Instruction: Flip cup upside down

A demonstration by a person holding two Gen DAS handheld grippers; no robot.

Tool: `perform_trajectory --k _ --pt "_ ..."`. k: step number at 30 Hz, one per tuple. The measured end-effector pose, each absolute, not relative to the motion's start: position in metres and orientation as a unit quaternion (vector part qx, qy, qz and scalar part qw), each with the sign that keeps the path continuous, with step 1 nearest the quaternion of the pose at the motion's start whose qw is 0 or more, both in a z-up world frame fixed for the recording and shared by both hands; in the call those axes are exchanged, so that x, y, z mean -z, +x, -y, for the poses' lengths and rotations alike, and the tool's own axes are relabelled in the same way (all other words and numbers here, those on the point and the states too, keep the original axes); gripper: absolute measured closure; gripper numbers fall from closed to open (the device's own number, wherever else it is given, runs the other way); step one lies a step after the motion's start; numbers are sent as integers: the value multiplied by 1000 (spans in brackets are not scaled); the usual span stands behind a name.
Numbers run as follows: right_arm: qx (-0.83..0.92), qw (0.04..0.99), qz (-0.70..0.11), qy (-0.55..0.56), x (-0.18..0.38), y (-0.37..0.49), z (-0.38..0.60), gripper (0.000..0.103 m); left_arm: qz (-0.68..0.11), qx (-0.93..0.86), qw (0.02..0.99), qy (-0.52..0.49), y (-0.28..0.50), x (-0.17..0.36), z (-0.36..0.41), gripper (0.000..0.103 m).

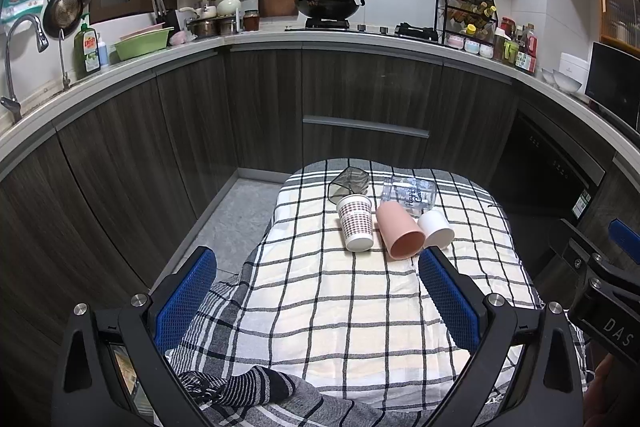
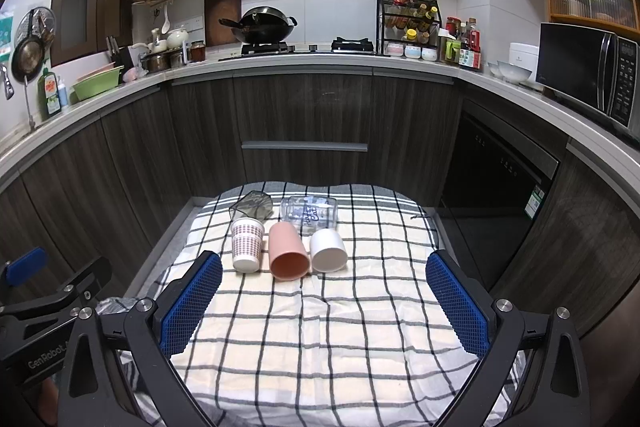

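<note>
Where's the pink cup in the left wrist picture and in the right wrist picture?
Left wrist: pink cup lies on its side, right of centre, near the right finger's tip.
Right wrist: pink cup lies left of centre, mouth toward the camera.
Shared landmark: white cup on its right.

I see five cups lying on their sides: a dotted cup (image 2: 247,245), a pink cup (image 2: 288,251), a white cup (image 2: 328,250), and behind them a dark glass (image 2: 251,209) and a clear glass (image 2: 309,212).

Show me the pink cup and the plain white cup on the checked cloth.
Pink plastic cup (image 2: 285,243), right wrist view, on its side wall.
Plain white cup (image 2: 326,243), right wrist view, on its side wall.
</note>
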State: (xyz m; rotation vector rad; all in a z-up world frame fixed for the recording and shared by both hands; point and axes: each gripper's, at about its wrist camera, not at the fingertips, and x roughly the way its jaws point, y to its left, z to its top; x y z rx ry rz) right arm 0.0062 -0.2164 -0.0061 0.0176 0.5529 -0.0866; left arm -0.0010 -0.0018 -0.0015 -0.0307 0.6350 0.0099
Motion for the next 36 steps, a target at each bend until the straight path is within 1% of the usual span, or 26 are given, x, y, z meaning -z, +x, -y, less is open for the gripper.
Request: perform_trajectory --k 9,18,28,36 --pt "42 961 -272 8 9 7 220 1 -312 -4 950 -15 -1 2 2 0" --pt "43 959 -279 12 15 22 223 1 -324 -8 946 -4 14 19 6 0" --pt "47 956 -288 16 28 54 232 1 -339 -7 941 2 52 35 17 0" --pt "50 955 -291 27 36 88 240 1 -336 -6 942 9 88 42 25 0"
